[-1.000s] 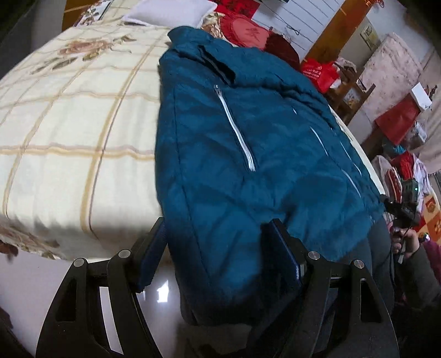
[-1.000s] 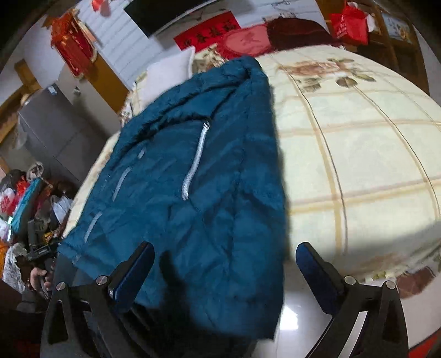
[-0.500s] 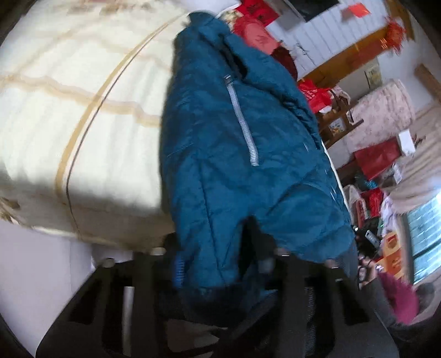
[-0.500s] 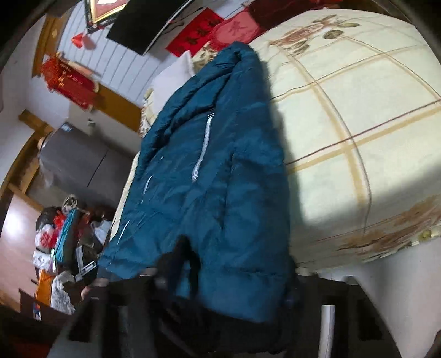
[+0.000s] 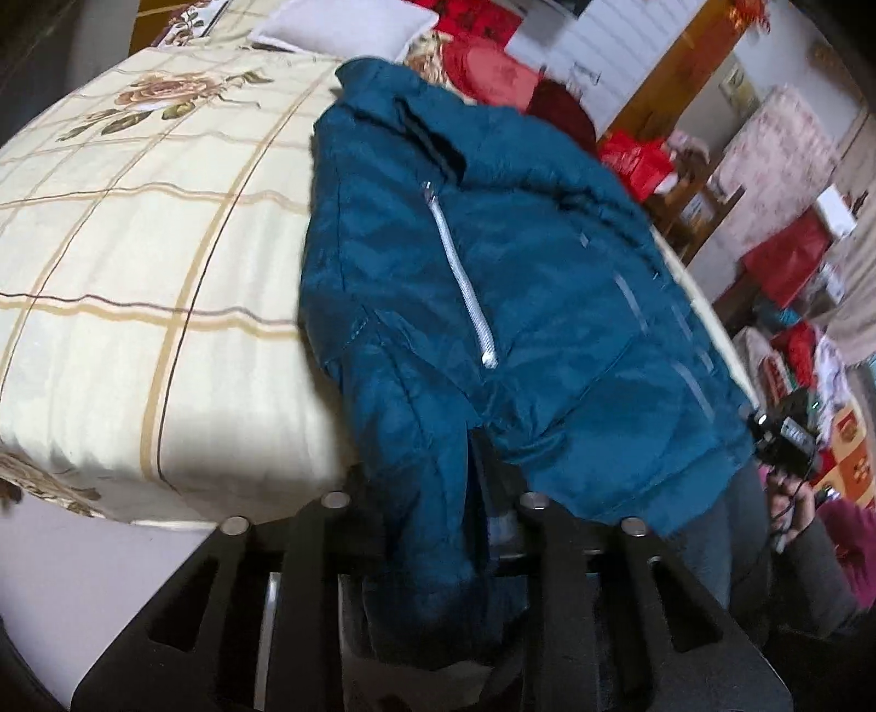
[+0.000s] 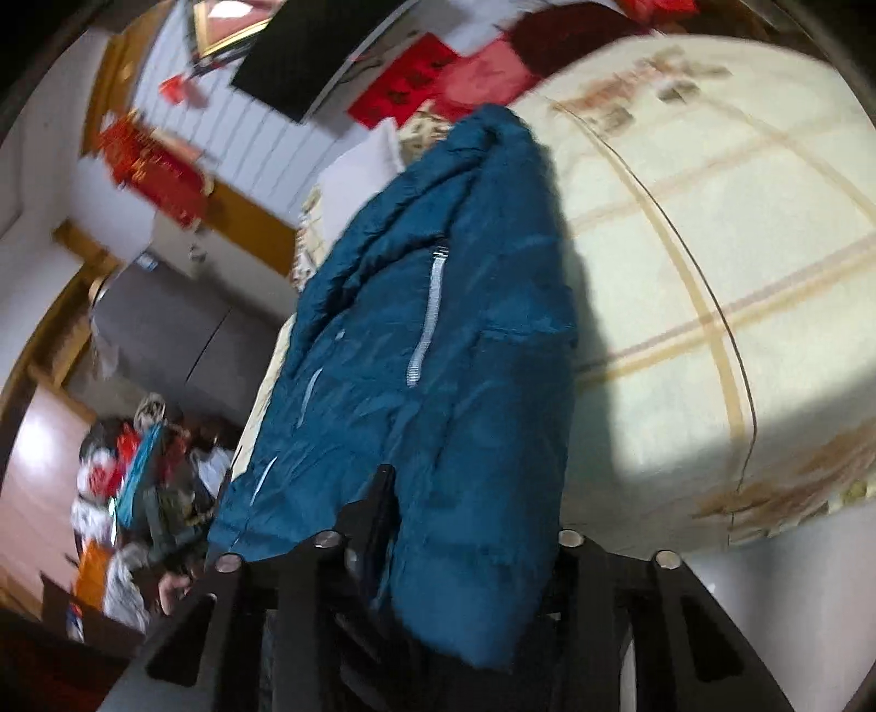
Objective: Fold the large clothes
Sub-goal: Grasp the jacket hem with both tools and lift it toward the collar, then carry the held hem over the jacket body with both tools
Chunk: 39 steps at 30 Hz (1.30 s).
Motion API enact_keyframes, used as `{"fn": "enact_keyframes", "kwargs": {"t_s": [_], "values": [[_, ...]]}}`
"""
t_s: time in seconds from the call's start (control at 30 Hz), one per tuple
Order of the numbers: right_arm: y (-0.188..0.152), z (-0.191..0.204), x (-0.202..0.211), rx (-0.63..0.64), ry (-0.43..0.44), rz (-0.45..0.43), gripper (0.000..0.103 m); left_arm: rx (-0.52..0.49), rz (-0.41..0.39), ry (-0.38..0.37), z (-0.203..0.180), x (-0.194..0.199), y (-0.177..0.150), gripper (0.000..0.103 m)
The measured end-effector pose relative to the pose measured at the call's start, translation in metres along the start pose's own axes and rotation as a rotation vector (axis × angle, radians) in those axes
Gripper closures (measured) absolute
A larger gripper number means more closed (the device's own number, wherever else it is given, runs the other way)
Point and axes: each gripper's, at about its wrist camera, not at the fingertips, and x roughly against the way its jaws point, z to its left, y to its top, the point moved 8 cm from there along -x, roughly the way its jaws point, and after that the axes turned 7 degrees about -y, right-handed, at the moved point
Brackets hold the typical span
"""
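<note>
Both hand-held grippers were wide apart over the hem a second ago; each now has the hem of the jacket (image 5: 493,306) bunched between its fingers. The left hand-held gripper (image 5: 432,526) is seen clamped on the near left corner of the hem, its jaws easing open slightly. The right hand-held gripper (image 6: 465,547) is clamped on the other corner, its jaws closing further. The hem is judged secured at both corners, so a fold of the lower half toward the collar appears ready to begin.

The jacket lies front up along the edge of the bed (image 5: 137,263), collar toward the pillow (image 5: 339,24), hem hanging over the near edge. The scene has tilted strongly in the right wrist view, consistent with a wrist roll.

Left wrist view only: the other hand-held gripper and the hand (image 5: 788,493) carrying it, at the far hem corner. Right wrist view only: a dark screen (image 6: 306,49) on the wall and a grey cabinet (image 6: 175,339) beside the bed.
</note>
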Motion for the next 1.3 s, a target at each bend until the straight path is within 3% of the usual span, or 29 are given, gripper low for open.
{"fn": "enact_keyframes", "kwargs": {"t_s": [0.27,0.37,0.43,0.53,0.63,0.87,1.3], "values": [[0.004,0.002,0.001,-0.013,0.028,-0.047,0.062,0.047,-0.021,-0.035,0.004,-0.001,0.001,0.071],[0.004,-0.002,0.003,-0.054,0.028,-0.036,0.062,0.069,-0.020,-0.051,0.004,0.000,-0.001,0.089],[0.003,0.003,0.002,0.005,-0.027,-0.014,0.065,0.053,-0.041,-0.040,-0.001,0.006,-0.001,0.093],[-0.002,0.013,0.003,0.140,-0.146,-0.004,0.078,0.033,-0.087,-0.046,-0.010,0.020,0.008,0.095],[0.002,0.028,0.019,0.174,-0.129,-0.067,0.089,0.056,-0.148,-0.091,-0.013,0.040,0.020,0.096],[0.010,0.077,0.071,0.234,-0.023,-0.187,0.091,0.070,-0.270,-0.151,-0.023,0.096,0.033,0.096],[-0.021,0.142,0.152,0.377,-0.011,-0.290,0.091,0.049,-0.390,-0.173,-0.042,0.183,-0.001,0.096]]}}
